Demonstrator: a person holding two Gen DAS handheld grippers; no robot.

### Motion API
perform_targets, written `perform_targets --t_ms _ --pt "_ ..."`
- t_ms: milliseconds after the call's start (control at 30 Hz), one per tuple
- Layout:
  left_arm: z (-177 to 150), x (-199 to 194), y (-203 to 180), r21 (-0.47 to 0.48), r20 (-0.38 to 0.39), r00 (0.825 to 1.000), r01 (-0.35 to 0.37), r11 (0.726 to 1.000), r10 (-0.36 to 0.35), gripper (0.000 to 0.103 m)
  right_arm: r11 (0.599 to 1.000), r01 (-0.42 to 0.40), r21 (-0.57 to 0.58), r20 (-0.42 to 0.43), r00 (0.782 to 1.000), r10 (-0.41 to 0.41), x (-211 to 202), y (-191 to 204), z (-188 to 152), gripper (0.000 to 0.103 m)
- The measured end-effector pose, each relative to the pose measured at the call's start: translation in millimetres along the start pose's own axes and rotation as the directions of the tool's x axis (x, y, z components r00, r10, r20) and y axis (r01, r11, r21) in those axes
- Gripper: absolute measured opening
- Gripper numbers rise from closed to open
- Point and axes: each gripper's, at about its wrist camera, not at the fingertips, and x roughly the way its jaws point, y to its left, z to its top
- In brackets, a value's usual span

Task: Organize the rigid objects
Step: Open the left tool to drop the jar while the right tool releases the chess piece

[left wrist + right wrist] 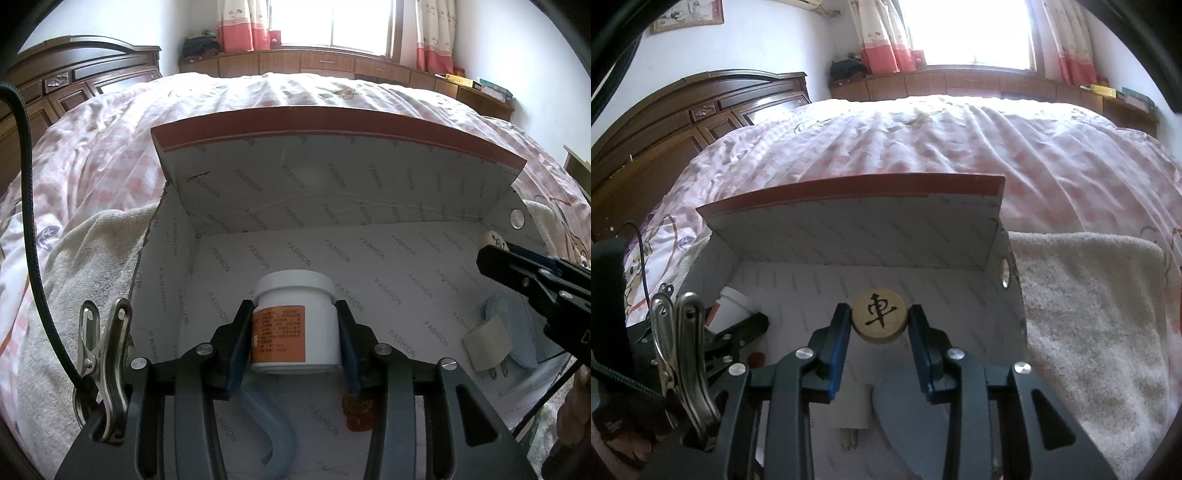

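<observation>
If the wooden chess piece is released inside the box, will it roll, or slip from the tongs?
The wooden chess piece is a flat disc gripped by its rim, so dropped on edge it may roll. It looks stiff and light; the right tongs pinch smooth sides, so slipping seems possible.

I face a bed [295, 96] covered by a pink-and-white checked quilt [960, 147], a pale towel [1089, 314] lying on its near side. Dark carved wooden headboard [74, 81] to my left. Behind the bed, a low wooden cabinet [332, 66] runs under a bright window [332, 22]. Red-hemmed floral curtains [243, 26] hang either side. Walls white [129, 22]; daylight strong.
</observation>
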Motion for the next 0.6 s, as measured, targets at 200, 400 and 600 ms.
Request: perform_targets --t_ms 200,400,600 --pt "-1 0 1 -0.003 0.0 1.0 -0.005 1.0 0.005 0.043 1.0 0.009 0.002 0.021 1.0 -0.009 -9 0 0 0.052" --pt "-3 -5 3 -0.031 -0.006 1.0 0.013 0.999 -0.013 0.043 1.0 0.004 -0.005 0.049 0.999 -0.004 -23 6 -1 0.061" --pt "-1 -20 -1 -0.013 0.017 1.0 0.014 1.0 -0.014 0.043 1.0 -0.024 -0.004 0.055 0.998 0.024 -36 13 -10 0.062"
